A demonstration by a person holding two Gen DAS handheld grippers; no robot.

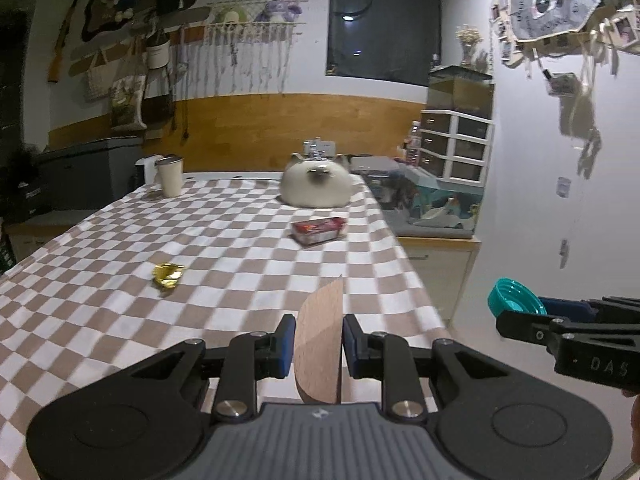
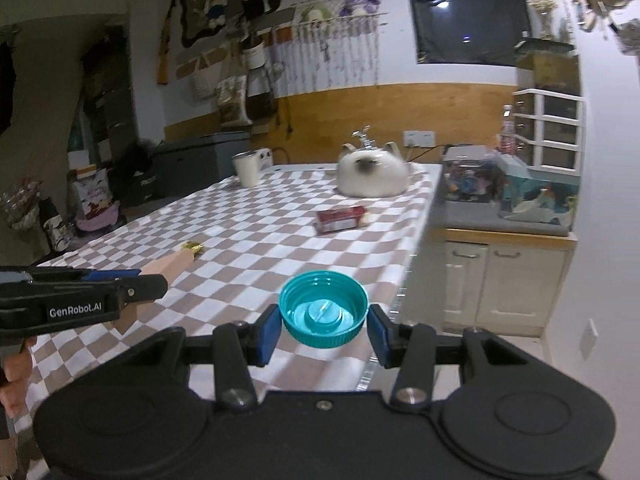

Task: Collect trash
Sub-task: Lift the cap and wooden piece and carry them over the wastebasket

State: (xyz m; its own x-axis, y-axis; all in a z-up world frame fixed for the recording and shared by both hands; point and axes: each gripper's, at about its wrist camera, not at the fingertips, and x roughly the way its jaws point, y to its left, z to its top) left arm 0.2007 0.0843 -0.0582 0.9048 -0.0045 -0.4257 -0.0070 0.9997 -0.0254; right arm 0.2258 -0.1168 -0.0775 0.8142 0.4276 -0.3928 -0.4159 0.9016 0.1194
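My left gripper (image 1: 319,322) is shut on a thin tan card-like piece (image 1: 320,344) that stands on edge between its blue pads, over the checkered table (image 1: 224,304). My right gripper (image 2: 323,314) is shut on a teal screw lid (image 2: 323,308), open side up, above the table's right edge. Each gripper shows in the other's view: the lid (image 1: 514,294) at the right, the tan piece (image 2: 172,264) at the left. A crumpled gold wrapper (image 1: 168,274) and a red packet (image 1: 318,230) lie on the cloth ahead.
A white cat-shaped object (image 1: 316,184) and a cream cup (image 1: 171,176) stand at the table's far end. Right of the table are a low cabinet (image 2: 508,276) with a cluttered top and white drawers (image 2: 548,132). A hand (image 2: 16,372) holds the left gripper.
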